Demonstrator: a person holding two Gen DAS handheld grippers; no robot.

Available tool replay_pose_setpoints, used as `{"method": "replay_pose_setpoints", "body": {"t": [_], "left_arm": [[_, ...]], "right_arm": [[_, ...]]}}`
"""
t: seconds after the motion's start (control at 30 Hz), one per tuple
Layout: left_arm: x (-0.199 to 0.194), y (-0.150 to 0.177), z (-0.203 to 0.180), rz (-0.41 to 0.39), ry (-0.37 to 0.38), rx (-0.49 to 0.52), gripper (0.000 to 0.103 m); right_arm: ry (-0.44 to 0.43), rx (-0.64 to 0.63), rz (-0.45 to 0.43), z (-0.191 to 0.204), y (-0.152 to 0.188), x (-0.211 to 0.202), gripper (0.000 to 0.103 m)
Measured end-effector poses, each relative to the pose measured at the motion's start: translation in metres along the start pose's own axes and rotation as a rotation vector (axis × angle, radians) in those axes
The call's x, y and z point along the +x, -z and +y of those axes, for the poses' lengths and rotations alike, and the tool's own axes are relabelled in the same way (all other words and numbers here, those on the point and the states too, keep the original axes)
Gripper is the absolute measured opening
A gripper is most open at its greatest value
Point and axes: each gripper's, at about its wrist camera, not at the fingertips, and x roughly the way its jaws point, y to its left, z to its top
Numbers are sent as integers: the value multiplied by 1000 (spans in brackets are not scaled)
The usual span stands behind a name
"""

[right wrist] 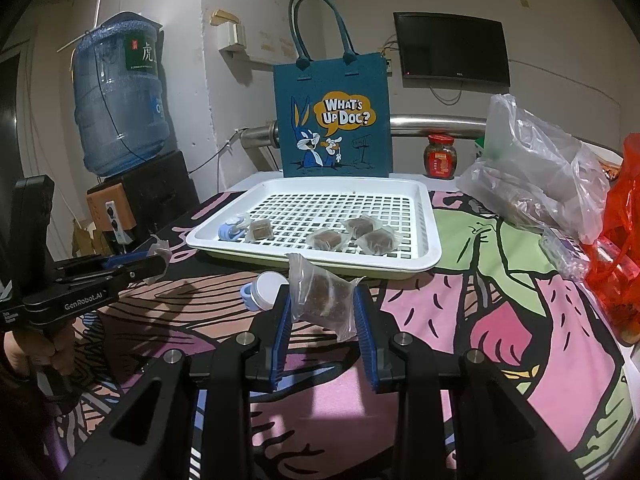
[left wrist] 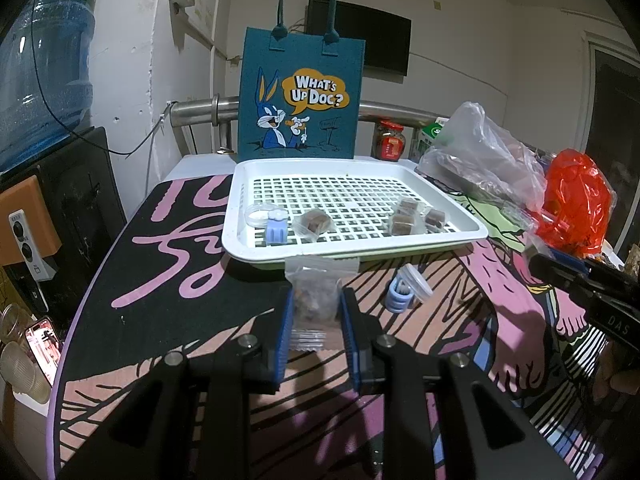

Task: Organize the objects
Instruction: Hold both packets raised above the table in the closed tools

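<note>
Showing two hand-held grippers before the white slotted tray [left wrist: 352, 196] on the printed table [left wrist: 168, 280]. Left hand-held gripper [left wrist: 316, 312] clamped on a clear packet of brown sweets [left wrist: 314, 296], held just in front of the tray's near rim. Right hand-held gripper [right wrist: 322, 312] likewise clamped on a second clear sweet packet [right wrist: 324, 296], tilted, also just short of the near rim. Inside the tray: four wrapped brown cubes [right wrist: 372, 238] along the near side and a small blue-based lidded pot [left wrist: 276, 228] at the near left corner. Another blue pot with a clear lid [left wrist: 404, 292] lying on its side in front of the tray. Behind the tray, upright: a teal rabbit-print tote [left wrist: 304, 96].
</note>
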Motion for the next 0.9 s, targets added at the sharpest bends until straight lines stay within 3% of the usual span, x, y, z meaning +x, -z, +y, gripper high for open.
{"method": "replay_pose_setpoints", "body": {"t": [0.9], "left_arm": [[2,1,-1,12,2,-6,23]], "right_arm": [[-15,21,3,0,0,1,29]]}}
